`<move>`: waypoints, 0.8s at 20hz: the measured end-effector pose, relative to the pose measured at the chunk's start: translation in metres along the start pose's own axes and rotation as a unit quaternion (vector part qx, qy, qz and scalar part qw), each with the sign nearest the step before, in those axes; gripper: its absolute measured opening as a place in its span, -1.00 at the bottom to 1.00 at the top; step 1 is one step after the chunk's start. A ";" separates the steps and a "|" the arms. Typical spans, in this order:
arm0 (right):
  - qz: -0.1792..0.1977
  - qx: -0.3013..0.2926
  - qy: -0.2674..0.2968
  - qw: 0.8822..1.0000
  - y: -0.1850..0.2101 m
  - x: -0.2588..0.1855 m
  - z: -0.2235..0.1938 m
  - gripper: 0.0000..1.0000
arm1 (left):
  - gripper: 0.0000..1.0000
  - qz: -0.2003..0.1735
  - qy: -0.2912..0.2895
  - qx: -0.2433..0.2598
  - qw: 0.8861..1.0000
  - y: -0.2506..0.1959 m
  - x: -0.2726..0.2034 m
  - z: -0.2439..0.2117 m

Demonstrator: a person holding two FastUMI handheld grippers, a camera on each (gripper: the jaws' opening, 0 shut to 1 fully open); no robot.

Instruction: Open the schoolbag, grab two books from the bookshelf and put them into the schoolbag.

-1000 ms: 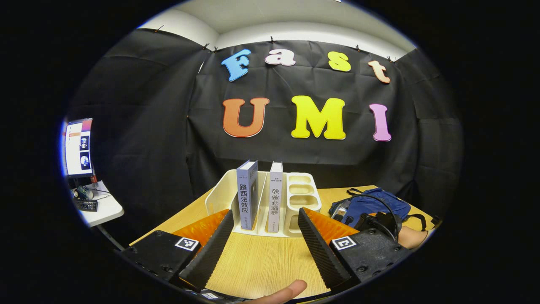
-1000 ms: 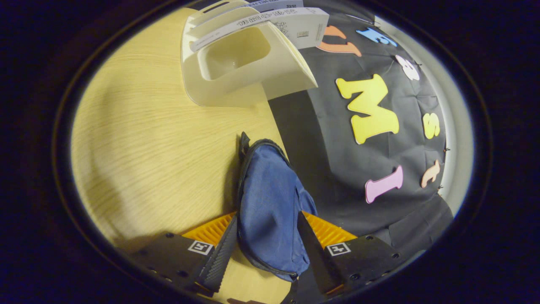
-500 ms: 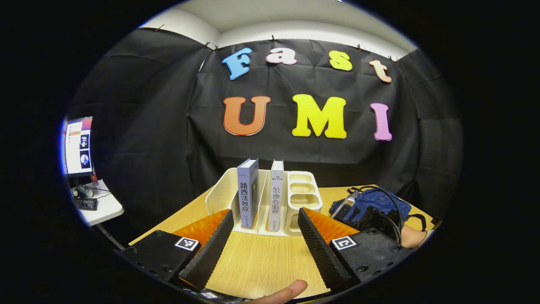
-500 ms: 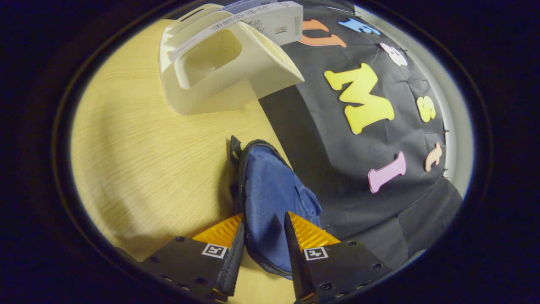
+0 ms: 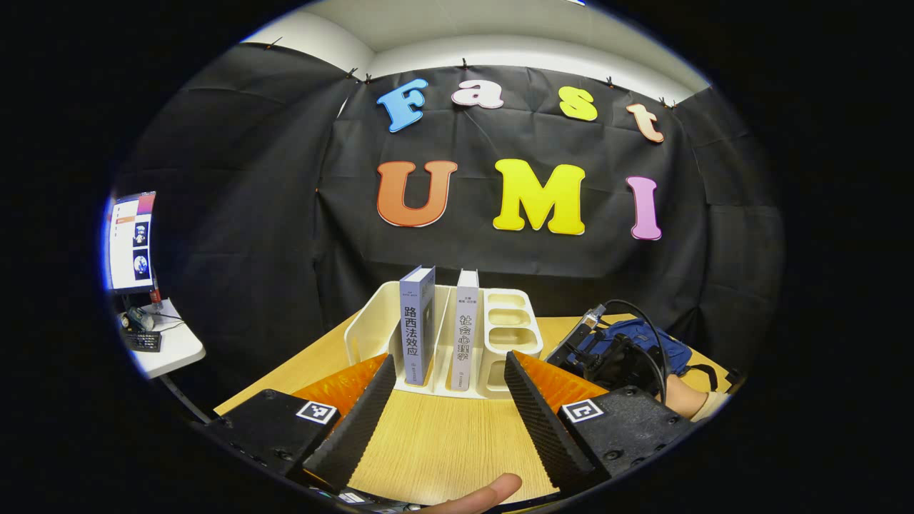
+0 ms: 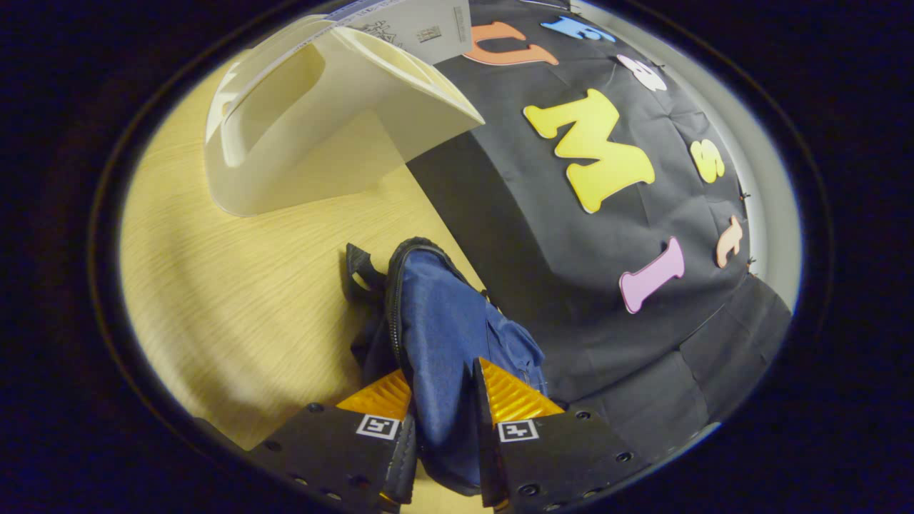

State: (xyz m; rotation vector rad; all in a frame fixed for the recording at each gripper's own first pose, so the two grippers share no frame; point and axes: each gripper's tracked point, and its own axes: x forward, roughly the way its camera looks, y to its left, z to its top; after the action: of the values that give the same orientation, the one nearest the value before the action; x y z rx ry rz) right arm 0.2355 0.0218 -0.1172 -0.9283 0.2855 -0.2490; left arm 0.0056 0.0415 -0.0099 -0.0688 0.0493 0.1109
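In the right gripper view, the right gripper (image 6: 443, 435) pinches a fold of the blue schoolbag (image 6: 450, 335) between both fingers; the bag's bulk lies just ahead on the wooden table (image 6: 235, 285), the bookshelf (image 6: 321, 135) farther ahead to the left. In the left gripper view, the left gripper (image 5: 446, 407) hangs spread wide above the table, with two books (image 5: 418, 325) upright in the bookshelf straight ahead and the schoolbag off to its right.
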 end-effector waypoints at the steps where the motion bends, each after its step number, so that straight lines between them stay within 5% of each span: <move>1: -0.005 0.005 -0.003 1.000 -0.005 0.003 0.001 -0.29 | 0.96 -0.002 0.001 -0.002 1.000 -0.001 0.000 0.000; 2: -0.001 0.016 -0.013 1.000 -0.005 0.001 0.004 -0.61 | 0.96 -0.002 0.003 -0.003 1.000 -0.001 0.001 -0.001; 3: 0.006 0.025 -0.018 1.000 -0.007 0.002 0.006 -0.41 | 0.96 -0.002 0.005 -0.004 1.000 -0.001 0.002 -0.002; 6: 0.022 0.059 -0.033 0.997 -0.018 -0.002 0.011 -0.79 | 0.97 -0.003 0.004 -0.003 1.000 -0.004 0.004 -0.002; 16: 0.122 0.167 -0.055 0.977 -0.079 -0.006 0.021 -0.89 | 0.97 -0.008 0.016 0.007 1.000 -0.014 0.009 -0.006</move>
State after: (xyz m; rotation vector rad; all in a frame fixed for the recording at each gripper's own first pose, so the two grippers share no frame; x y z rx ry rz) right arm 0.2307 -0.0059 -0.0399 -0.5649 0.2439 -0.0170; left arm 0.0160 0.0279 -0.0152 -0.0575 0.0821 0.0943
